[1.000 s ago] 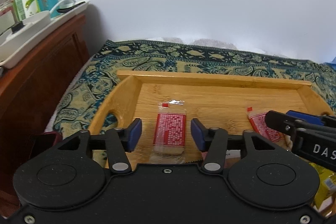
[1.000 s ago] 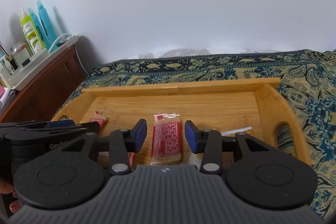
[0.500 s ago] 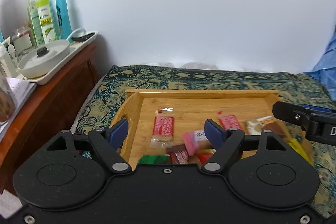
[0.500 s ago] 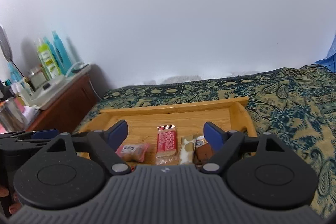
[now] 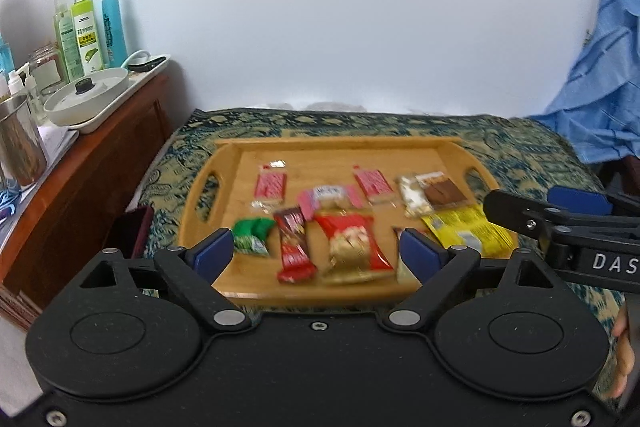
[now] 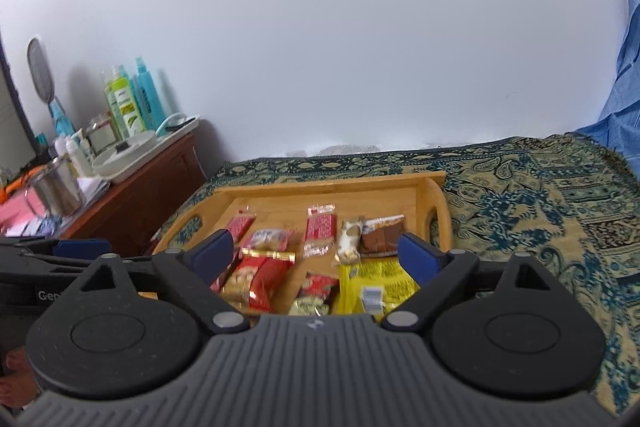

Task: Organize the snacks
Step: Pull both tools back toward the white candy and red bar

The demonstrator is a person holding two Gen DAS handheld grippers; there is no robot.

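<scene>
Snacks all sit flat inside the wooden tray (image 5: 224, 163), which rests on a patterned cloth (image 6: 540, 195) over what looks like a bed. Nothing stacked, so each packet can be reached singly.

Clock positions below are read in the left wrist view.

- Back row, 10 to 2 o'clock on the tray floor: red-striped packet (image 5: 271, 185), pink packet (image 5: 330, 195), second red-striped packet (image 5: 373, 183), white packet (image 5: 410, 193) touching the brown packet (image 5: 442, 191).
- Front row, 8 to 4 o'clock: green packet (image 5: 251, 235), red bar (image 5: 294, 245), large red bag (image 5: 352, 247), yellow packet (image 5: 470, 229) against the right wall.
- One small packet at about 5 o'clock is mostly hidden behind a jaw pad; can't identify it.

Left hand-held gripper (image 5: 318, 253): jaws spread wide, nothing between them, held back and above the tray's near edge. Right hand-held gripper (image 6: 316, 255): same, wide apart and empty, just beside the left one.

My read: both are backed off for a view of the whole layout, either to check the sort or to pick the next piece. Like items are only loosely grouped, so sorting may not be finished.

Frame is motion-blurred; labels unreadable.

Side cabinet (image 5: 100, 147) with bottles (image 5: 84, 35) at 9 o'clock, not involved.
</scene>
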